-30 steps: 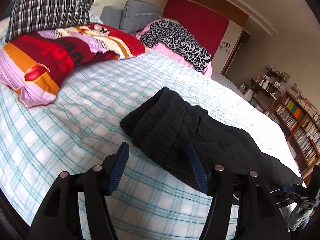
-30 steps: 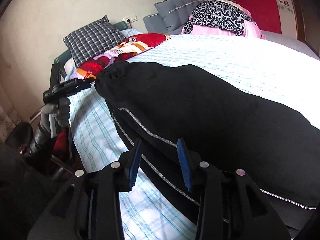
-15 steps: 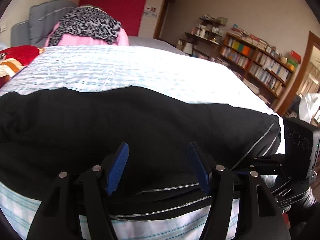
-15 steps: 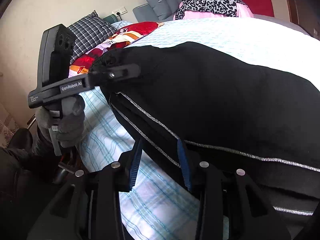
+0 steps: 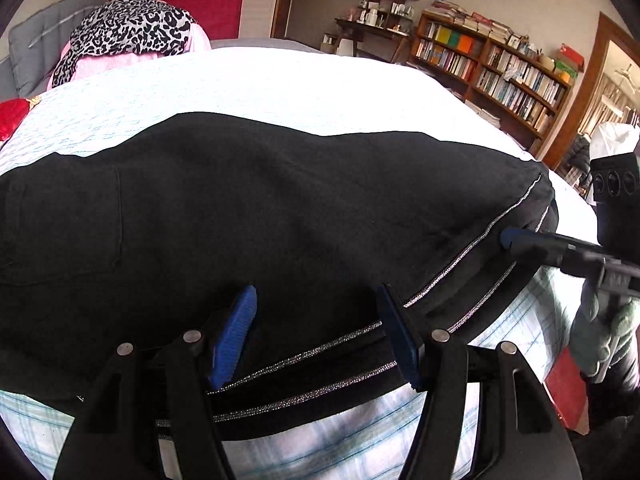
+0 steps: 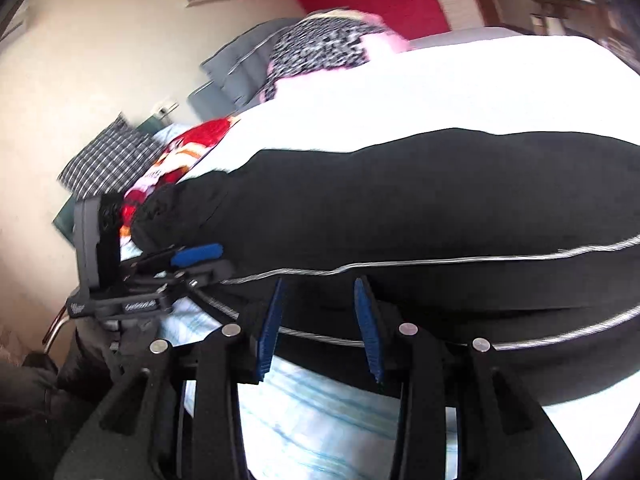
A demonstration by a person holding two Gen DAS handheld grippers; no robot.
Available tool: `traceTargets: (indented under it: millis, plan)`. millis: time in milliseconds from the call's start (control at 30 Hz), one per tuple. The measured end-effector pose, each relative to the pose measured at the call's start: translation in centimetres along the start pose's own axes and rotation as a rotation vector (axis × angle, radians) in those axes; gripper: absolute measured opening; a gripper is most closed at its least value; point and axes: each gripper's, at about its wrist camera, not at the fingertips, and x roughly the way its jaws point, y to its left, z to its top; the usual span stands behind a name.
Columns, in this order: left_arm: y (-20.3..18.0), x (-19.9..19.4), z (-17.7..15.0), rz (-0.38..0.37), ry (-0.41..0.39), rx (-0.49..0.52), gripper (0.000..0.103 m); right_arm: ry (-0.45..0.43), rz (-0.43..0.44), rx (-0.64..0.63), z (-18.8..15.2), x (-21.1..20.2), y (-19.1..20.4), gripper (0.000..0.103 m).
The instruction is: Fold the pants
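Black pants (image 5: 280,208) with silver side stripes lie lengthwise across the checked bed sheet (image 5: 360,436), legs stacked on each other. My left gripper (image 5: 316,334) hangs open over their near striped edge, the fabric lying below and between the blue pads. My right gripper (image 6: 320,320) is also open, its pads straddling the striped edge (image 6: 440,258) without pressing on it. In the left wrist view one blue right fingertip (image 5: 514,240) reaches the pants near the hem end. The right wrist view, somewhat blurred, shows the left gripper (image 6: 196,254) near the waistband end (image 6: 168,208).
A leopard-print cloth (image 5: 128,28) on pink bedding lies at the head of the bed, beside grey cushions (image 6: 240,64), a checked pillow (image 6: 108,160) and a red patterned one (image 6: 200,136). Bookshelves (image 5: 492,68) and a doorway (image 5: 592,92) stand beyond the bed. A gloved hand (image 5: 604,328) holds the right gripper.
My left gripper swung from the waistband end along the pants to their near striped edge. My right gripper rolled and moved in closer to that edge. Both stayed open.
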Motion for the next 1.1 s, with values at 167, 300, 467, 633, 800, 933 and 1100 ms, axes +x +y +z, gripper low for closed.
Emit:
traceTargets:
  millis: [167,300,467,633,800,933,1100]
  plan:
    - [-0.4,-0.3,-0.1,-0.007,-0.001,0.011,0.065,-0.175,-0.147,0.317,0.5,-5.9,-8.2,0.038]
    - [-0.7,-0.4,0.0,-0.008,0.001,0.024,0.066,-0.285,-0.265,0.472,0.5,-10.0,-13.0,0.038]
    - [-1.4,-0.2,0.2,-0.008,0.009,0.056,0.069,-0.349,-0.355,0.57,0.8,-12.4,-16.6,0.038]
    - [-2.9,0.1,0.4,-0.029,0.018,0.126,0.069,-0.395,-0.394,0.602,1.5,-13.6,-18.9,0.045]
    - [-3.9,1.3,0.6,-0.018,0.034,0.164,0.069,-0.382,-0.402,0.623,2.9,-13.2,-20.5,0.045]
    - [-4.7,1.7,0.7,-0.007,0.042,0.201,0.06,-0.382,-0.423,0.622,3.1,-13.2,-20.2,0.045]
    - [-5.4,2.3,0.6,-0.01,0.048,0.252,0.051,-0.439,-0.483,0.636,3.0,-14.8,-19.9,0.045]
